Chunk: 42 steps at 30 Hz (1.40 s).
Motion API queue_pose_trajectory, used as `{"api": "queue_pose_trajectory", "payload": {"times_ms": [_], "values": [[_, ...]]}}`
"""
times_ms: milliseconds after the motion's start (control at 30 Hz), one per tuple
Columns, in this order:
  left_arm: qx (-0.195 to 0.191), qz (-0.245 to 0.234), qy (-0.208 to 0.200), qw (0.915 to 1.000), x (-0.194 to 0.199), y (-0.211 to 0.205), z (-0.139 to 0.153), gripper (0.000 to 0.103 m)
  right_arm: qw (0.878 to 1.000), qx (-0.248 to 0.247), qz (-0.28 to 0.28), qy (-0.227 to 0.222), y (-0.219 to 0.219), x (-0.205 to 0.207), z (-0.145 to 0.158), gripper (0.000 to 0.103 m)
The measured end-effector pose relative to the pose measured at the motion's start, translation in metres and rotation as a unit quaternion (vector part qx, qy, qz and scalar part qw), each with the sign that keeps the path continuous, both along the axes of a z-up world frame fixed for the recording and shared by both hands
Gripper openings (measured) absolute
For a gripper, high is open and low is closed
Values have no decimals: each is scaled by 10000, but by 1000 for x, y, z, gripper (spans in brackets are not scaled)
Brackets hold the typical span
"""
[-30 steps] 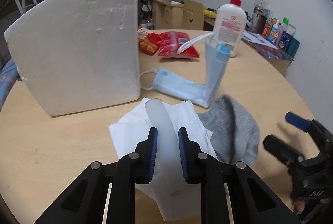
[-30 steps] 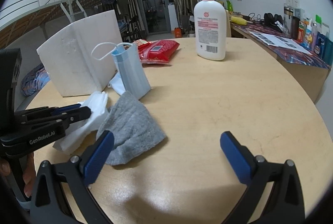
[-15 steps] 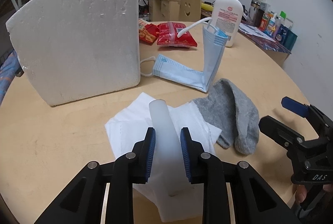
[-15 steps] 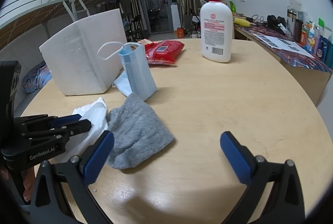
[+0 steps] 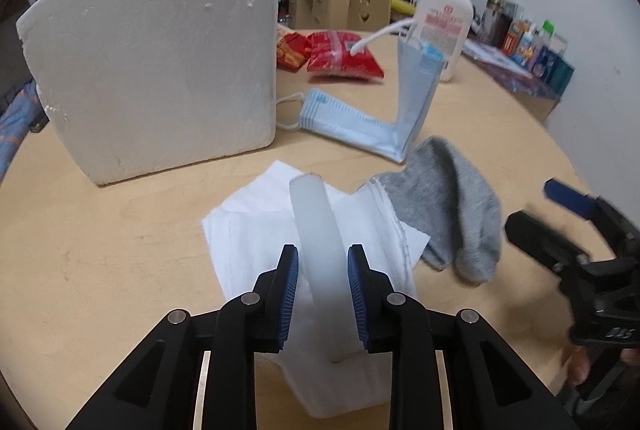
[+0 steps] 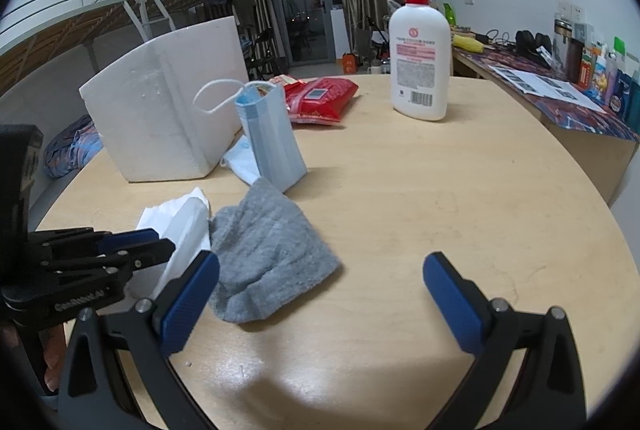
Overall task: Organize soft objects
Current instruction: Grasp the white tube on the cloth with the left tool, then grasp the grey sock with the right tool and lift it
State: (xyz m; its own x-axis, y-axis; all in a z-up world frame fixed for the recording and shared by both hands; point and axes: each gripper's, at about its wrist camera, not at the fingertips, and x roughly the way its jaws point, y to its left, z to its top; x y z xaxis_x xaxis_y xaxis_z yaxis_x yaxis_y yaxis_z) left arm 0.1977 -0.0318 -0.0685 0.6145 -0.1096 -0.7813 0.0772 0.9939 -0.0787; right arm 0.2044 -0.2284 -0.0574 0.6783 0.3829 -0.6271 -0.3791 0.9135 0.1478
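Sorting of soft things barely begun, nothing yet put away.

Left gripper [image 5: 323, 270] with narrow jaws around a white tissue fold [image 5: 316, 230], just been easing open, pads seemingly apart from it. Right gripper [image 6: 320, 294] with jaws wide, empty, over bare desk [image 6: 460, 198]. Grey sock [image 6: 268, 262] touching the tissue, blue masks [image 5: 360, 126] beside the foam box [image 5: 160, 46], all loose on the desk.

Right gripper [image 6: 320, 294] wide open over table [image 6: 460, 198]; grey sock [image 6: 268, 254] beside left pad, white tissue [image 6: 180, 226] adjacent.
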Motion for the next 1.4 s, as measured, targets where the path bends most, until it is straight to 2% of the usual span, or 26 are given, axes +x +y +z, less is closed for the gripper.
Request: {"api": "queue_pose_trajectory", "payload": {"times_ms": [100, 200, 400, 700, 1067, 1167, 1333, 1367, 1400], "values": [[96, -58, -77, 9999, -3, -5, 0, 27, 10000, 9, -1, -14, 0, -1, 1, 103], [-3, -22, -80, 10000, -3, -1, 1, 19, 10000, 24, -10, -17, 0, -1, 1, 103], [5, -57, -293, 9996, -8, 4, 13, 12, 10000, -89, -26, 36, 2, 4, -1, 103], [-84, -85, -491, 9987, -13, 9, 24, 11, 9992, -316, 162, 167, 20, 16, -1, 103], [-222, -64, -533, 9983, -17, 21, 26, 11, 9980, -496, 284, 286, 38, 21, -5, 103], [-246, -70, -555, 9981, -18, 22, 27, 11, 9975, -561, 312, 299, 42, 21, -6, 93], [-268, -92, -593, 9978, -20, 24, 28, 11, 9971, -554, 328, 398, 45, 22, -9, 68], [-267, -97, -599, 9978, -21, 24, 29, 11, 9969, -580, 326, 422, 45, 22, -9, 65], [-268, -106, -604, 9978, -21, 25, 29, 11, 9967, -592, 311, 454, 45, 21, -10, 58]]}}
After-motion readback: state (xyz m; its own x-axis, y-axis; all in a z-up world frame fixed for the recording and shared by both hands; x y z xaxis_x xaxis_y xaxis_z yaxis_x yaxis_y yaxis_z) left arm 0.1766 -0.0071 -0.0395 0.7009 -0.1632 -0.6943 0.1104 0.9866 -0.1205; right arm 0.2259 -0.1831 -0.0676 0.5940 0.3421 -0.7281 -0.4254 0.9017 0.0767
